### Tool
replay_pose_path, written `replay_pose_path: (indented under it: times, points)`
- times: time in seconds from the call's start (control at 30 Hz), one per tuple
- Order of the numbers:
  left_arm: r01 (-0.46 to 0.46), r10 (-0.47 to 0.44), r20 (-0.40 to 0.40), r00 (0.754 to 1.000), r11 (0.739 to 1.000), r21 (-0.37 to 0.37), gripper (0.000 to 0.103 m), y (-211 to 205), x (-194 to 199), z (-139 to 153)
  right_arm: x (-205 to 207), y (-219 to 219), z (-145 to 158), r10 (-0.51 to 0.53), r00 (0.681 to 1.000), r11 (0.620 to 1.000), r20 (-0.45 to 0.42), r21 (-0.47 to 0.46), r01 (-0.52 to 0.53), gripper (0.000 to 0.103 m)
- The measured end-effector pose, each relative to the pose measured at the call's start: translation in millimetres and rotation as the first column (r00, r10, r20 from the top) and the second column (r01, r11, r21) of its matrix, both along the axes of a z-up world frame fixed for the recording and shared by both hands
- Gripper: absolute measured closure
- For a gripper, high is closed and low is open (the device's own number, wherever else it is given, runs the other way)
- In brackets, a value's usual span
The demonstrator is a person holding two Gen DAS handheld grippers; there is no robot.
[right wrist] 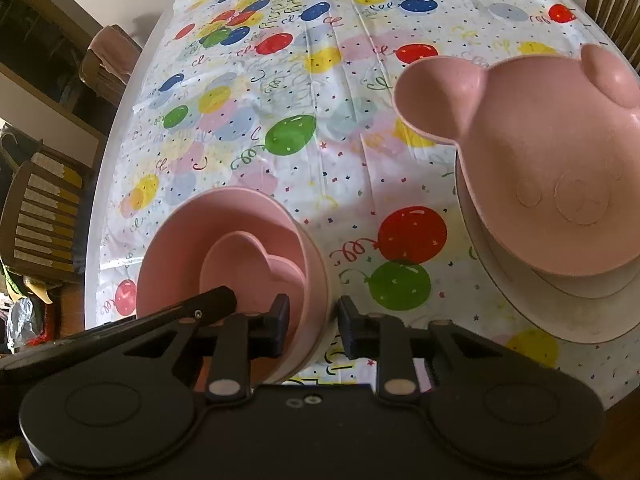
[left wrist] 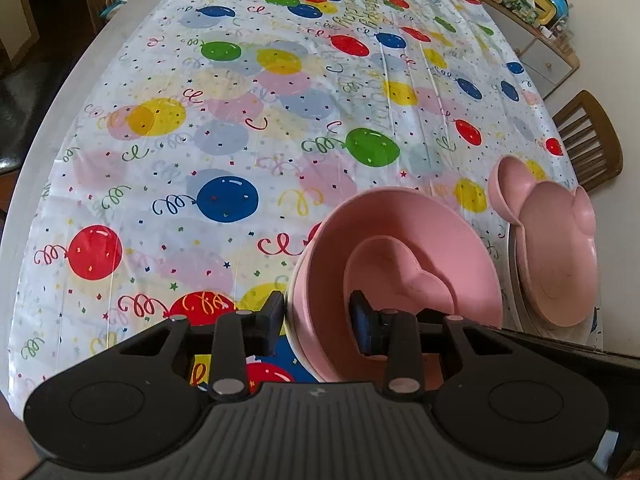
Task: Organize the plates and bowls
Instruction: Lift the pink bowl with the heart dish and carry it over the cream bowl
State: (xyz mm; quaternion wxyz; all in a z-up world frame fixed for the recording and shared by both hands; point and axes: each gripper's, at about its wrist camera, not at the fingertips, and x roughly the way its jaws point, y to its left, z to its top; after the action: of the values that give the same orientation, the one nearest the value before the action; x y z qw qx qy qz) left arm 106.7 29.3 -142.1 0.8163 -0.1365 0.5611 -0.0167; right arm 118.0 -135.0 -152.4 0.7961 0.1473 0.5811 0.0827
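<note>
Left claw: my left claw (left wrist: 318,322) straddles the near wall of the bowl (left wrist: 400,256), one finger (left wrist: 272,320) outside, the other inside. The jaws stand narrow and look clamped on that wall.
Right claw: my right claw (right wrist: 312,324) straddles the right-hand wall of the same bowl (right wrist: 224,248), as its own camera sees it, left finger (right wrist: 280,320) inside, right finger outside. The jaws are narrow; the inner pad seems to sit on the wall, the outer pad just beside it, so I cannot tell if the grip is firm.
Bowl: pink, round, upright, near the near edge of the table (left wrist: 60,92), toward its right end. A paler rim shows under it, so it may sit on another bowl; I cannot tell.
Heart dish: a small pink heart dish (left wrist: 394,266) lies inside the bowl, on its floor.
Bear plate: a pink bear plate (right wrist: 560,168) with two round ears sits right of the bowl, well apart from it, near the table's right edge.
White plate: a white plate (right wrist: 560,308) lies under the bear plate, its rim showing at the near side.
Cloth: a balloon cloth (left wrist: 224,128) covers the table.
Chairs: a wooden chair (left wrist: 592,140) stands off the right edge, another (right wrist: 44,208) off the left edge.
</note>
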Motion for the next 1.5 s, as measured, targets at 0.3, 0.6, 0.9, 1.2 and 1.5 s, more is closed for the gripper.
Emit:
replay_pose_path:
  times: [0.3, 0.6, 0.9, 1.2, 1.5]
  points:
    - [0.017, -0.017, 0.038, 0.999, 1.0, 0.001, 0.069, -14, -3, 30, -5, -10, 27, 0.002, 0.999, 1.0, 0.043, -0.013, -0.001, 0.08]
    - [0.099, -0.1, 0.086, 0.991, 0.995, 0.01, 0.069, -55, 9, 72, -1, -43, 68, -0.017, 0.993, 0.999, 0.115, -0.031, 0.021, 0.081]
    - [0.163, -0.163, 0.12, 0.979, 0.987, 0.013, 0.069, -119, 33, 93, 9, -101, 92, -0.062, 0.985, 0.996, 0.159, -0.052, 0.071, 0.081]
    - [0.194, -0.194, 0.1, 0.976, 0.981, 0.005, 0.069, -176, 48, 83, 18, -159, 87, -0.1, 0.986, 0.992, 0.136, -0.062, 0.109, 0.081]
    - [0.189, -0.189, 0.083, 0.979, 0.982, 0.005, 0.069, -209, 57, 61, 27, -193, 67, -0.099, 0.99, 0.992, 0.098, -0.066, 0.106, 0.081]
